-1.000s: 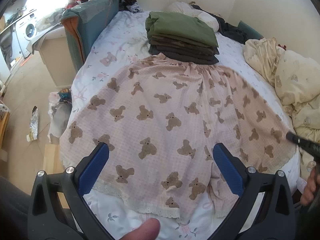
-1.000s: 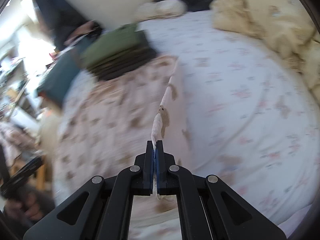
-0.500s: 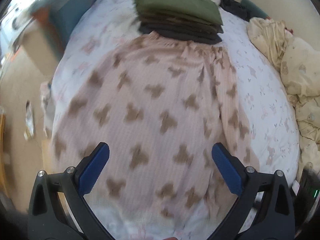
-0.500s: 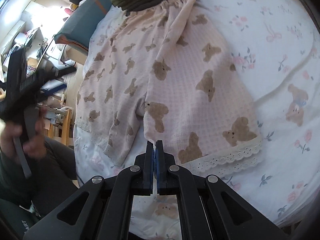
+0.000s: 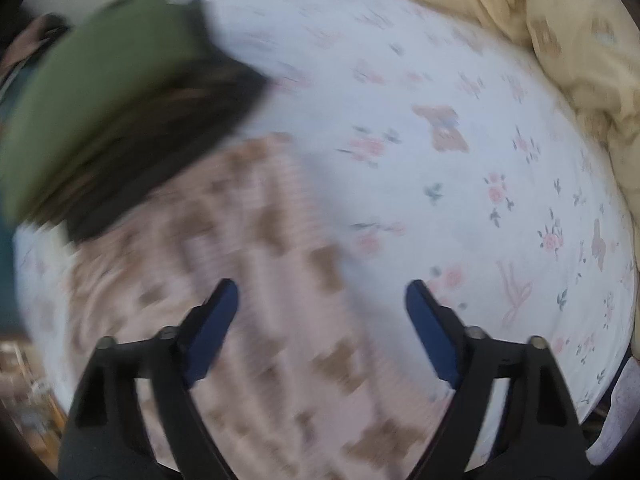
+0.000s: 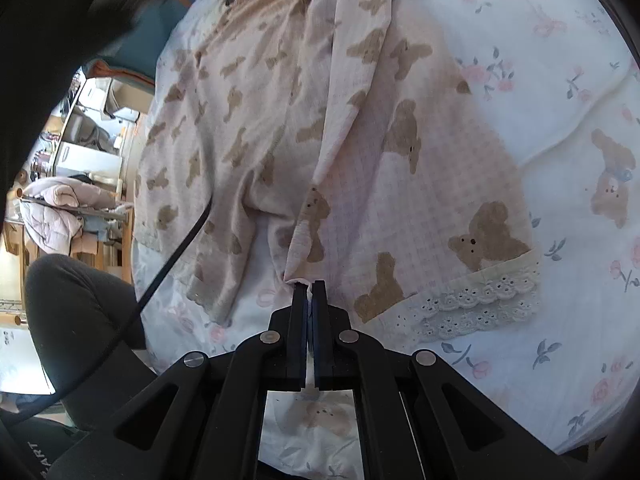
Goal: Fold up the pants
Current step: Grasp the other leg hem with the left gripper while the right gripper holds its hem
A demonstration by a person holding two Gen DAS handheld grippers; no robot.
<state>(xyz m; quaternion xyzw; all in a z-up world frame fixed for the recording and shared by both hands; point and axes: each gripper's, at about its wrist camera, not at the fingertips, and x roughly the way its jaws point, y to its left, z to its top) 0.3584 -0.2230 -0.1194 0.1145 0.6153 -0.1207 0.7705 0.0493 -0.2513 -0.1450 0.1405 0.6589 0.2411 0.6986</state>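
Two tongs: left tongs (image 5: pixel 322 308) spread wide, holding nothing, above the pink bear-print pants (image 5: pixel 256 280) w/ a green-topped clothes stack (image 5: pixel 100 92) far left, probably, since that view's blurred. Right tongs (image 6: pixel 308 286) pinch pants fabric, lifted off the bed (image 6: pixel 560 80).

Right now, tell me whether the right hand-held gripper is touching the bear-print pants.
Touching. The right wrist view shows the right hand-held gripper shut on a fold of the bear-print pants, with the pinched fabric rising from between its fingers.

Floral white bedsheet (image 5: pixel 460 168); cream duvet (image 5: pixel 560 32); cluttered sunlit shelves (image 6: pixel 92 120)
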